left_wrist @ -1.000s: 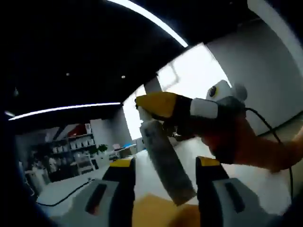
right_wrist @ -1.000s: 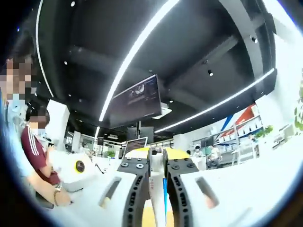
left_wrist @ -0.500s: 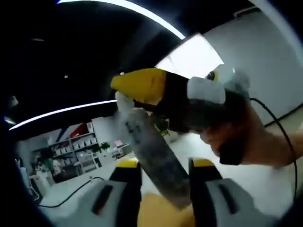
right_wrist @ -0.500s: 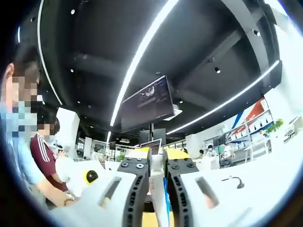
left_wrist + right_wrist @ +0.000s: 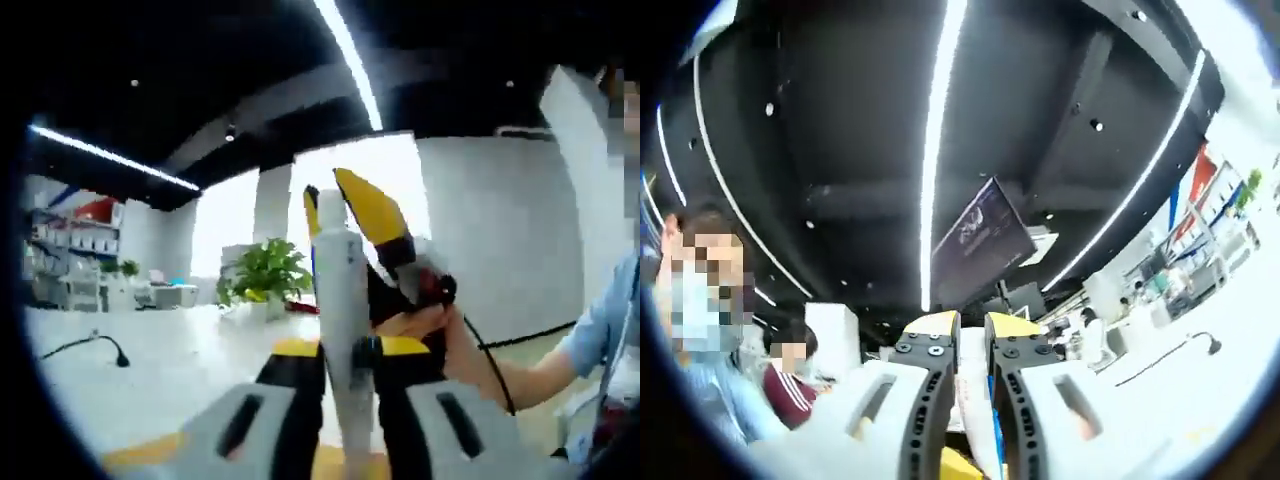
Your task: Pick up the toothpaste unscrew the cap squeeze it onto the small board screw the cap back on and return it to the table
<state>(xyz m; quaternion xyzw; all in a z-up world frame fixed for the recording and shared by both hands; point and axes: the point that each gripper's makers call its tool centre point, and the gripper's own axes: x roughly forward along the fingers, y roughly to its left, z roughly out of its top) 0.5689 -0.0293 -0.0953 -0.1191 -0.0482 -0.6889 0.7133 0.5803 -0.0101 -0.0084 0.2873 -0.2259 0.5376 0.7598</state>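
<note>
Toothpaste (image 5: 343, 300) stands upright, clamped between the left gripper's (image 5: 340, 350) jaws.

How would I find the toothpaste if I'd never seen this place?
Look at the left gripper view, low in the middle, where the left tool rises with its yellow-tipped jaws shut. The toothpaste is the white tube standing upright between them. The right tool pinches its top end; nothing else nearby is a tall white tube.
</note>
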